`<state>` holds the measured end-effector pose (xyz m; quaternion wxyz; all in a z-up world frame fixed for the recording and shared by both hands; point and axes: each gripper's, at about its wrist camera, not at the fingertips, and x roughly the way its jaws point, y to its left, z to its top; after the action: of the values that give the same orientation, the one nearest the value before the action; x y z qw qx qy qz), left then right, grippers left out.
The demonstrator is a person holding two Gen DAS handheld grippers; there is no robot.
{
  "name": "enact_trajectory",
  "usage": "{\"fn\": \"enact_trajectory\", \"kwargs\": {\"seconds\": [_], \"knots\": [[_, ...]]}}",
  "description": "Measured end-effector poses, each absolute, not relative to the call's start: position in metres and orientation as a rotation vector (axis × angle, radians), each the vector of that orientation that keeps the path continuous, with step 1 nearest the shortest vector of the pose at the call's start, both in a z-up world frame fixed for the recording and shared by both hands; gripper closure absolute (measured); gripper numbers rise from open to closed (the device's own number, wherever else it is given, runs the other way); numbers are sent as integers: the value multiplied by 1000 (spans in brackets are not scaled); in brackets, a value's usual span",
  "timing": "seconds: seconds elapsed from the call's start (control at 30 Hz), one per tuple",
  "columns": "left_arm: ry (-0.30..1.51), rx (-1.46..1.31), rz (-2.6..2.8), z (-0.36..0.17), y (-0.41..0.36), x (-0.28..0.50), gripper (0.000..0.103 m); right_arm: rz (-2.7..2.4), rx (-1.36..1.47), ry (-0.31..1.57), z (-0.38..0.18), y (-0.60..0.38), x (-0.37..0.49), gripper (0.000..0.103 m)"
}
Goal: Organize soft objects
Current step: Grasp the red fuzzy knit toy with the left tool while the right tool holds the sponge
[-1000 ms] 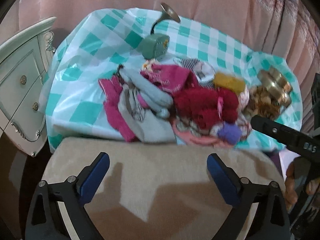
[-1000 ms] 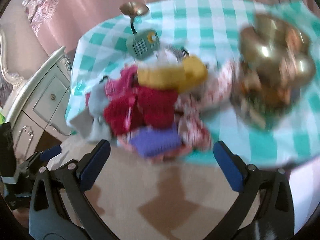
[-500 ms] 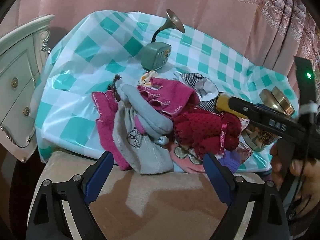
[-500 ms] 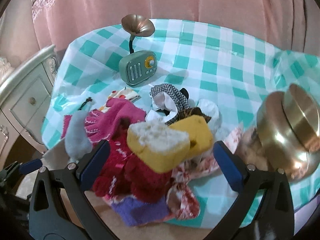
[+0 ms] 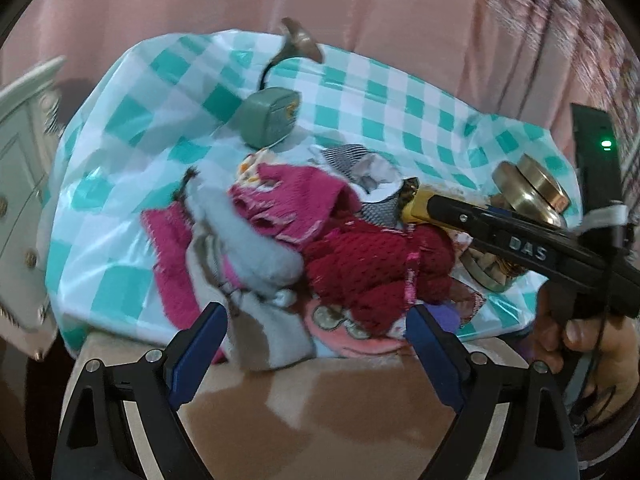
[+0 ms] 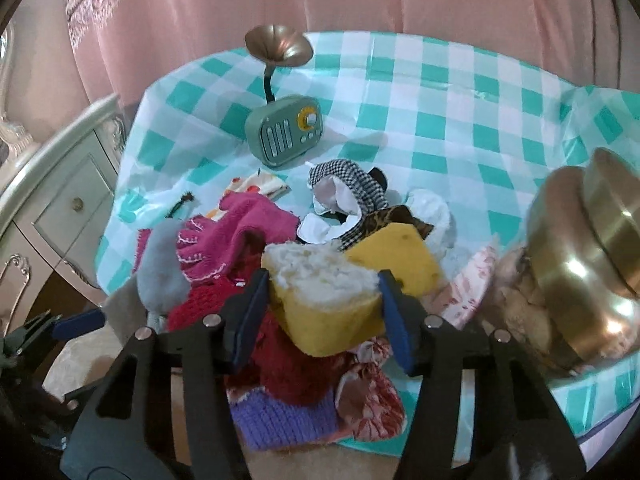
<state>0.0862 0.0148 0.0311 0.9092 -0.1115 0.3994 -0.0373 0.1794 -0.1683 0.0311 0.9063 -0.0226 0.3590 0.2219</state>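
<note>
A heap of soft things lies at the front edge of the checked tablecloth [image 6: 440, 120]: a dark red knit [image 5: 372, 272], a pink glove [image 5: 288, 200], a grey sock [image 5: 240, 236] and a purple knit [image 6: 280, 416]. On top rests a yellow sponge [image 6: 332, 300] with a torn white face. My right gripper [image 6: 322, 284] is closing its jaws on it, a blue pad touching each side. The left wrist view catches that gripper [image 5: 440, 208] from the side, its tip at the sponge [image 5: 416, 210]. My left gripper [image 5: 316, 344] is open and holds nothing, at the near edge of the heap.
A green radio [image 6: 286, 134] with a brass horn stands behind the heap. A brass bowl [image 6: 592, 248] over some dried bits sits at the right. A white dresser [image 6: 60, 208] is on the left, a beige cushion [image 5: 320, 420] under my grippers, pink curtains behind.
My right gripper came forward over the heap and its jaws drew in from wide open onto the yellow sponge. My left gripper drifted closer to the heap, still open.
</note>
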Motion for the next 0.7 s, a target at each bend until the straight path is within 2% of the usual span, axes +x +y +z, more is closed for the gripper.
{"fn": "enact_trajectory", "kwargs": {"seconds": [0.3,0.53,0.6,0.63,0.7], "knots": [[838,-20,-171,36,-29,121,11,416,7,666,52,-216,139,45],[874,202,-226,24,-66,157,13,335,-17,695,44,-242,117,45],[888,236,-242,17,-72,164,28,302,-23,707,41,-249,112,45],[893,243,-260,15,-74,166,40,286,-28,710,39,-252,110,45],[900,246,-286,12,-78,168,52,251,-40,722,35,-259,106,45]]}}
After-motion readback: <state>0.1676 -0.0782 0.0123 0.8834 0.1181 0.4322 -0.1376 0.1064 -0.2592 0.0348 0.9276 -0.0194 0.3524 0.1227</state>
